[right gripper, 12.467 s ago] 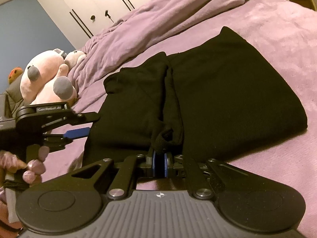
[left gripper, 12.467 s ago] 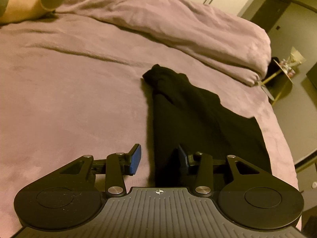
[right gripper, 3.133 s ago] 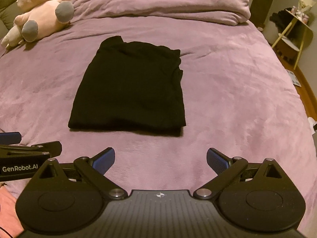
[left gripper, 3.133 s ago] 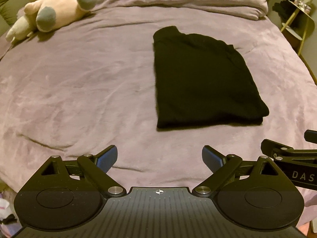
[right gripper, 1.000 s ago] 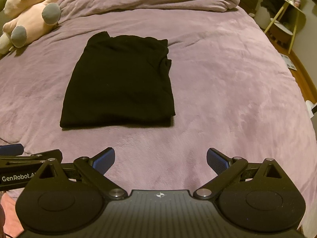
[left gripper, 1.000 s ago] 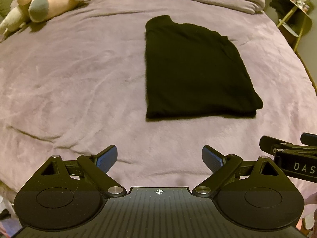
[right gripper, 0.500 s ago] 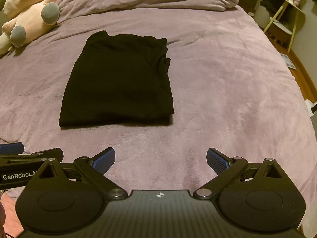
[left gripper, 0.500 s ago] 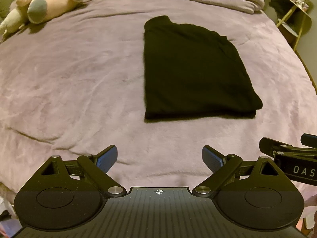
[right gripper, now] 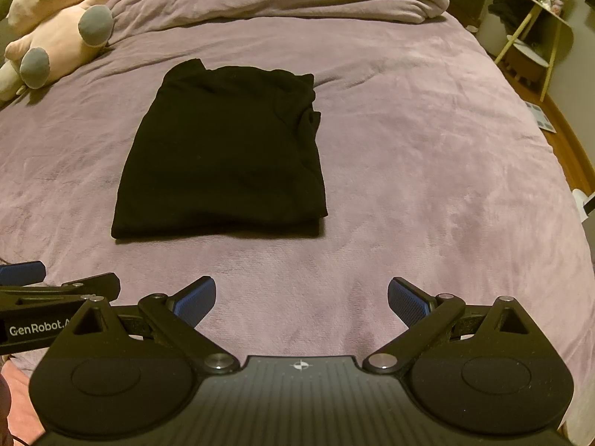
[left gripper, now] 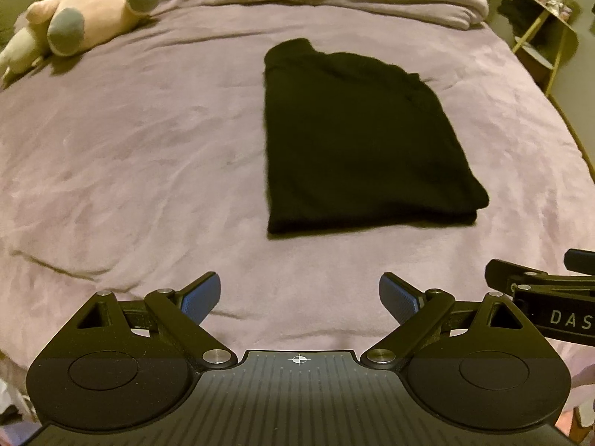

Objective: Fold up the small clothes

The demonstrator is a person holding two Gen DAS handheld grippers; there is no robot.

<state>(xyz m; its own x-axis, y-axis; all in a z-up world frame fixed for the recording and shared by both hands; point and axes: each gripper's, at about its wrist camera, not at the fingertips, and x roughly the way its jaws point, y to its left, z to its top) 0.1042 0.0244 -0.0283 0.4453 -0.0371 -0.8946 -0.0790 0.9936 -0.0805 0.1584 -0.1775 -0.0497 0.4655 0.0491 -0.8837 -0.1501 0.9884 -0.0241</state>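
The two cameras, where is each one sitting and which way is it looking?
Left wrist view: sits on the left gripper, jaws open, looking forward across the purple bed at the folded black garment; the right gripper pokes in at its right edge.
Right wrist view: sits on the right gripper, jaws open, facing the same way; the left gripper pokes in at its left edge.
Shared: bed, garment, pink plush toy and the side table.

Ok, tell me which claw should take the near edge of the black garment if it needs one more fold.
Left, marginally. Both claws, left claw and right claw, hang open and short of the folded black garment. The near edge sits roughly ahead of the left claw and off to the left of the right one.
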